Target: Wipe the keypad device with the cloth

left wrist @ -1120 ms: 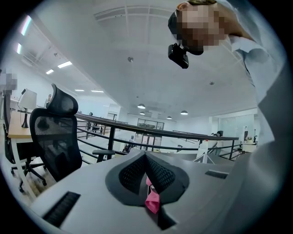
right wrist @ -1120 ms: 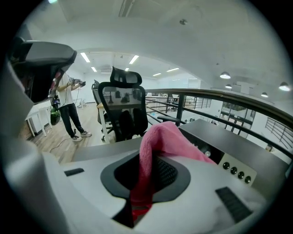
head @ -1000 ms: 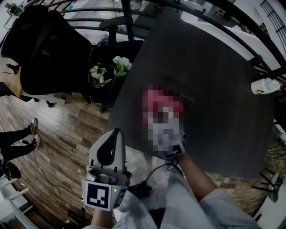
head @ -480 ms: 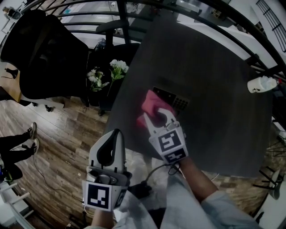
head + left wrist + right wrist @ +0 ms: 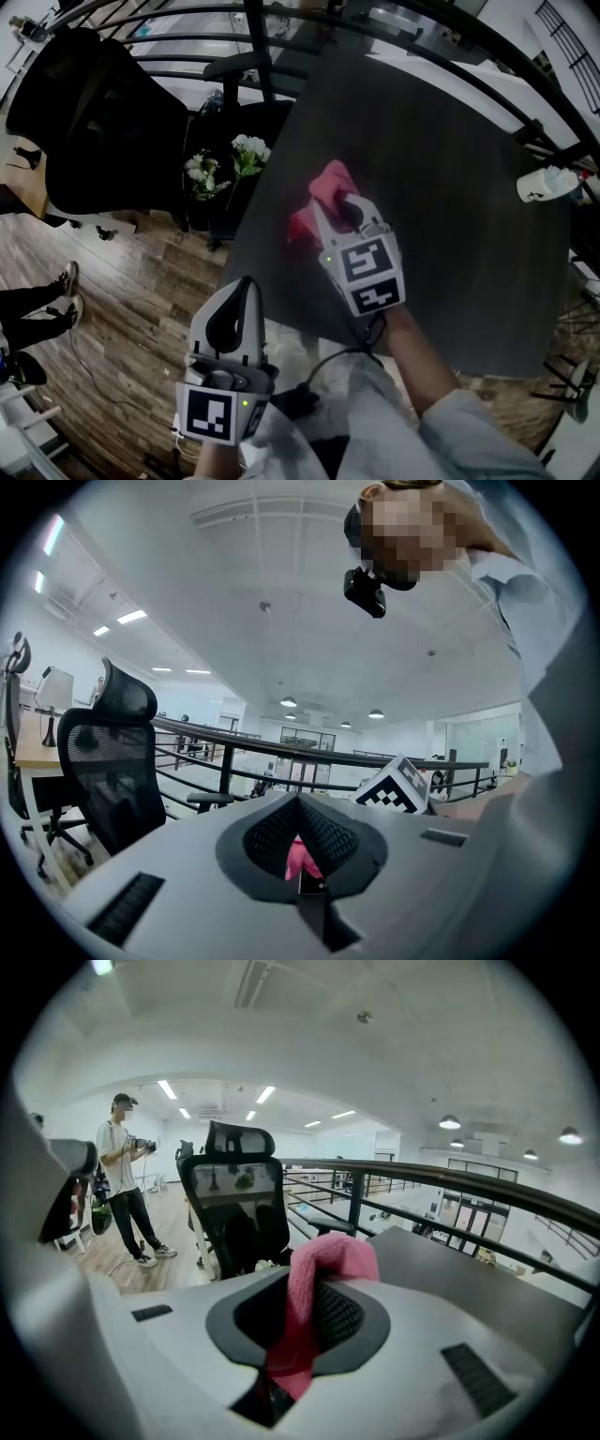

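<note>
My right gripper (image 5: 339,202) is shut on a pink cloth (image 5: 319,199) and holds it down on the dark grey table (image 5: 450,169), near the table's left edge. The keypad device does not show now; the cloth and the gripper cover the spot where it lay. In the right gripper view the cloth (image 5: 317,1283) bulges up between the jaws. My left gripper (image 5: 236,298) hangs shut below the table's near left corner, over the wood floor, with nothing in it. Through its jaws a sliver of the pink cloth (image 5: 298,857) shows far off.
A black office chair (image 5: 94,112) and white flowers (image 5: 230,155) stand left of the table. A white cup (image 5: 551,184) lies at the table's right edge. Black railings (image 5: 441,37) run behind. A person's legs (image 5: 37,291) are at far left; a person (image 5: 122,1176) stands further off.
The right gripper has pushed the cloth away from me and slightly right across the keypad device, which showed beside the cloth half a second ago and is now covered. The left gripper barely moved.
</note>
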The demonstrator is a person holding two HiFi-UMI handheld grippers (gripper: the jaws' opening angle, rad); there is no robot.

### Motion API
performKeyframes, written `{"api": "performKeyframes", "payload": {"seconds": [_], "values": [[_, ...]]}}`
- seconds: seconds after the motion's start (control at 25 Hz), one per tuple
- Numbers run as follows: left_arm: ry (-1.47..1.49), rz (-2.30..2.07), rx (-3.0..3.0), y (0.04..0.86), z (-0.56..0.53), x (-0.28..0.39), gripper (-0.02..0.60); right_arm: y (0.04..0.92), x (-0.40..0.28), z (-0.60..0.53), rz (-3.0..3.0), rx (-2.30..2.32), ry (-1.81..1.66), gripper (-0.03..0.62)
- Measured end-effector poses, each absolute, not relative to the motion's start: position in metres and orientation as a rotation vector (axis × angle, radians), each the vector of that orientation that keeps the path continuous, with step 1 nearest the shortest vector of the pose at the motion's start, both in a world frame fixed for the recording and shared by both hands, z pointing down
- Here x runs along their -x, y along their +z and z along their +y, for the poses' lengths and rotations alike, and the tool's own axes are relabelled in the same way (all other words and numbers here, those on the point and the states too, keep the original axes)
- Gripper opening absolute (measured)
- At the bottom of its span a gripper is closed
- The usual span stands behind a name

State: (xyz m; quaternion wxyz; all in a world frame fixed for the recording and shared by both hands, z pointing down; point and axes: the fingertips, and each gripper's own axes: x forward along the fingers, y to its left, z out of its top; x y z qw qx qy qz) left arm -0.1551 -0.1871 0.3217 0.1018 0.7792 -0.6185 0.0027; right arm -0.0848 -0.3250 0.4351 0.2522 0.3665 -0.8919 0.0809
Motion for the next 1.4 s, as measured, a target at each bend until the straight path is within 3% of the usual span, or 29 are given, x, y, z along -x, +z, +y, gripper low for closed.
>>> {"api": "performKeyframes", "payload": {"seconds": [0.44, 1.4], "values": [[0.017, -1.834, -2.3, 0.322, -0.189, 0.153, 0.0, 0.444, 0.075, -0.336, -2.421, -1.044, 0.383, 0.055], [0.003, -1.684, -2.415, 0.322, -0.204, 0.107, 0.0, 0.442, -0.031, -0.325, -2.359, -1.292, 0.596, 0.055]]}}
